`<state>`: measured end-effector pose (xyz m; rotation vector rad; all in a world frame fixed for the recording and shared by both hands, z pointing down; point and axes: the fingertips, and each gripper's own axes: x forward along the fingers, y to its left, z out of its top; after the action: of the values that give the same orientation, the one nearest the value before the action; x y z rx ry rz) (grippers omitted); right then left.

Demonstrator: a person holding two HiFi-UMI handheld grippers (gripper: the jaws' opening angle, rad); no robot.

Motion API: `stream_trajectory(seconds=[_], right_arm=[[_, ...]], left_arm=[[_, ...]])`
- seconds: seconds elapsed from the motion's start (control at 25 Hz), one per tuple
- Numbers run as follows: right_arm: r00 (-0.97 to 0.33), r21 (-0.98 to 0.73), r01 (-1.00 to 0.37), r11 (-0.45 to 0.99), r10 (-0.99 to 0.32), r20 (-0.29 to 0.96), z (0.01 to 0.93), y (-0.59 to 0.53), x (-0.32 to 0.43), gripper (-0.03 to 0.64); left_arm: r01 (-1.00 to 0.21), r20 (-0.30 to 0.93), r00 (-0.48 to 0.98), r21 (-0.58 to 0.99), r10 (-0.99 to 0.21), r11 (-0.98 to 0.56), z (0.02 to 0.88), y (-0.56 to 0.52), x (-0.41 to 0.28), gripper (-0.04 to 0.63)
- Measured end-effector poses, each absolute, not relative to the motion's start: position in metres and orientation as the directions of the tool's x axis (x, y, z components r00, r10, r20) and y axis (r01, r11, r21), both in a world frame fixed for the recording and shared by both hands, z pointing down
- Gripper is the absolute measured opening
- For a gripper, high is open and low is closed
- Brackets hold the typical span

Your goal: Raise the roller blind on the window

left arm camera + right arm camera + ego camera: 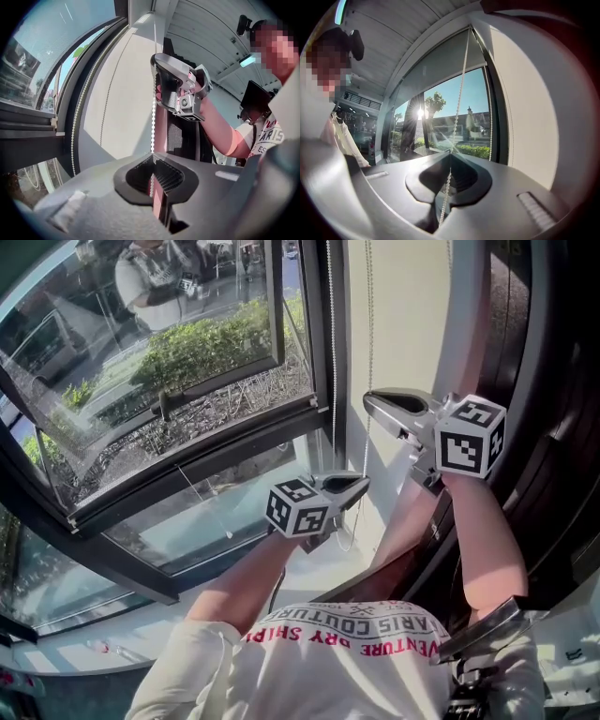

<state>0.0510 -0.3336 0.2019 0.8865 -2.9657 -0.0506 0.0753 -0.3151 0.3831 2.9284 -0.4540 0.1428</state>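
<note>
- window point(141, 362): big glazed pane with a hedge and street outside. A cream wall pier point(403, 324) stands just right of it.
- roller blind point(440, 65): grey, and in the right gripper view it covers only the top of the glass. Judged partly up, with more to raise.
- right hand-held gripper point(450, 153): the upper one, jaws clamped on the bead chain point(460, 93).
- left hand-held gripper point(152, 157): lower down, jaws closed on the same strand.
- bead chain: hangs beside the pier and runs straight between the two grips. A second strand hangs free nearby.
- Risks:
  - Pulling with both clamps on only loads the span between them, so the lower one should release first.
  - Beads can slip through the pads if the pull is jerky.
  - A pull off vertical may jam or derail the chain at the clutch.
  - Can't tell whether this strand raises or lowers the blind.
</note>
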Motion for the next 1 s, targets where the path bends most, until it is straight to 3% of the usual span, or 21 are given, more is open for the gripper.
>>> stream_trajectory(seconds=[0.4, 1.0], right_arm=[[-0.816, 0.041, -0.577, 0.816, -0.578, 0.015, 0.21, -0.335, 0.057, 0.006], [-0.79, 0.012, -0.587, 0.809, -0.576, 0.209, 0.33, -0.335, 0.046, 0.006]], left_arm=[[-0.294, 0.13, 0.953, 0.17, -0.274, -0.941, 0.391, -0.319, 0.081, 0.006], [-0.349, 0.353, 0.898, 0.211, -0.261, -0.913, 0.508, -0.308, 0.073, 0.006]])
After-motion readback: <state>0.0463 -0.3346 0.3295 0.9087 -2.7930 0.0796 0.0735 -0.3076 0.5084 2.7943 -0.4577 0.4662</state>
